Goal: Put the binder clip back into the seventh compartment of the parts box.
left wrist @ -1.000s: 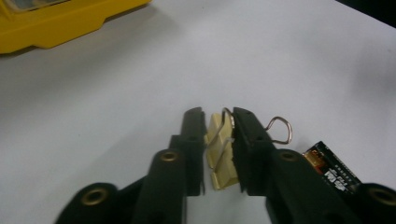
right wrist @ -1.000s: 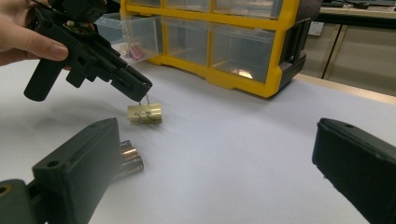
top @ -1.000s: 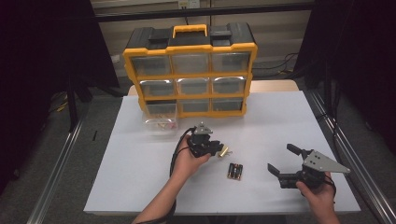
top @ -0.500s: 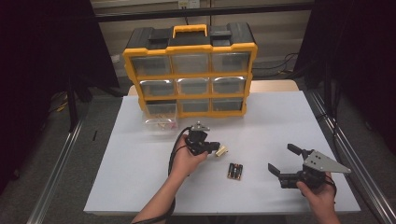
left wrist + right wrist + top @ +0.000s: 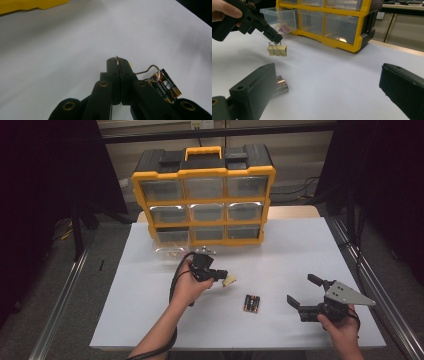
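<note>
Holding a pale yellow binder clip [image 5: 277, 50] by its wire handle, my left gripper [image 5: 220, 274] has its jaws clenched on the thin wire, and the clip hangs free above the white table [image 5: 280, 255], not touching it. I judge that the step in hand is carrying this clip to the yellow organizer [image 5: 204, 195], where one clear drawer [image 5: 278, 18] stands pulled out with some small pinkish clips inside. The next move calls for bringing the clip over that drawer and only then loosening the jaws, because the wire grip is narrow and the clip may swing or slip. My right gripper [image 5: 305, 295] rests near the table edge with its jaws spread wide and nothing between them. The batteries [image 5: 251, 303] lie on the table between both grippers. The left gripper view gives the wire loop [image 5: 117, 59] pinched between my pads, while the right gripper view gives the clip body itself and the drawer content.
</note>
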Available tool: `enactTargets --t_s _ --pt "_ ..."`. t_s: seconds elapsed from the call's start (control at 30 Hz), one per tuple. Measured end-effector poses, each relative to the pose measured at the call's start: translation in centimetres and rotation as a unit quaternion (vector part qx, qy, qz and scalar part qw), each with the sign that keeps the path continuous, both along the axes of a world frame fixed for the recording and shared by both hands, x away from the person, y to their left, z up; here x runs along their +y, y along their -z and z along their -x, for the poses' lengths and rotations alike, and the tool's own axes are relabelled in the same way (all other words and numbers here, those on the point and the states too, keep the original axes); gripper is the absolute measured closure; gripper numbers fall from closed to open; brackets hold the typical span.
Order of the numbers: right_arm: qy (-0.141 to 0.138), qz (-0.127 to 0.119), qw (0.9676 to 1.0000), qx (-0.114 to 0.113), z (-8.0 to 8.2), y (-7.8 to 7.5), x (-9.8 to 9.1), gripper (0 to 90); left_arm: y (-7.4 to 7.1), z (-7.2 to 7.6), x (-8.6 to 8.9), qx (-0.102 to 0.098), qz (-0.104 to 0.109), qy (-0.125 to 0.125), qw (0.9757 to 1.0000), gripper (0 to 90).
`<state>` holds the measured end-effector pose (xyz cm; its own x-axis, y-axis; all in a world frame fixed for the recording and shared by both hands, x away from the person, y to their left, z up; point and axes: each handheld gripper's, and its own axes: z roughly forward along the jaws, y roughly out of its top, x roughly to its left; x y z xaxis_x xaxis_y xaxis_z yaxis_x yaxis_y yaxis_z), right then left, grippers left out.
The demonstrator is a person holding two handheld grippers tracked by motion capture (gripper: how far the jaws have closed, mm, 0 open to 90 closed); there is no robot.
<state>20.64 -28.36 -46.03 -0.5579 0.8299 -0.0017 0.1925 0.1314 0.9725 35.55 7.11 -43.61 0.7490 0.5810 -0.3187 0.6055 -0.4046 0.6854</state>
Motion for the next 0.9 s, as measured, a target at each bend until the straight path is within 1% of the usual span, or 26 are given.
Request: enactTargets --t_s 0.03,0.1,0.13,0.2,0.3,0.4,0.43,0.47,0.53,0.6,0.63,0.67,0.9 --pt "-0.001 0.0 1.0 0.0 0.0 0.0 0.0 0.8 -0.2 -0.1 0.2 -0.001 -0.002 -0.004 1.0 89.5" --pt "-0.001 -0.001 1.0 0.0 0.0 0.0 0.0 0.7 -0.6 -0.2 0.5 0.004 -0.001 -0.001 1.0 89.5" --pt "-0.001 -0.001 1.0 0.0 0.0 0.0 0.0 0.7 -0.7 -0.3 0.6 0.0 -0.003 -0.003 1.0 89.5" --pt "0.0 -0.001 1.0 -0.001 0.0 0.0 0.0 0.7 -1.1 -0.4 1.0 0.008 -0.008 0.0 0.9999 89.5" --pt "0.0 0.001 1.0 -0.002 0.0 0.0 0.0 0.7 -1.7 -0.7 1.4 0.008 -0.011 -0.001 0.9999 89.5" --pt "-0.001 0.002 1.0 -0.002 0.0 0.0 0.0 0.7 -2.1 -0.8 1.7 0.011 -0.007 -0.005 0.9999 89.5" --pt "-0.001 0.002 1.0 -0.001 0.0 0.0 0.0 0.7 -2.3 -0.9 1.8 0.011 -0.009 -0.004 0.9999 89.5" --pt "-0.001 0.001 1.0 -0.001 0.0 0.0 0.0 0.7 -2.4 -0.9 1.8 0.015 -0.005 -0.008 0.9998 89.5" --pt "0.0 0.001 1.0 -0.001 0.0 0.0 0.0 0.7 -2.7 -1.0 2.0 0.013 -0.012 -0.006 0.9998 89.5" --pt "0.0 0.001 1.0 -0.001 0.0 0.0 0.0 0.7 -3.1 -1.2 2.3 0.01 -0.01 -0.007 0.9999 89.5" --pt "0.0 0.002 1.0 -0.002 0.0 0.0 0.0 0.7 -3.3 -1.3 2.5 0.011 -0.012 -0.007 0.9998 89.5" --pt "0.0 0.001 1.0 -0.002 0.0 0.0 0.0 0.7 -3.6 -1.4 2.7 0.008 -0.014 -0.008 0.9998 89.5" --pt "0.0 0.002 1.0 -0.002 0.0 0.0 -0.1 0.7 -4.9 -2.0 3.8 0.005 -0.015 -0.022 0.9996 89.5"
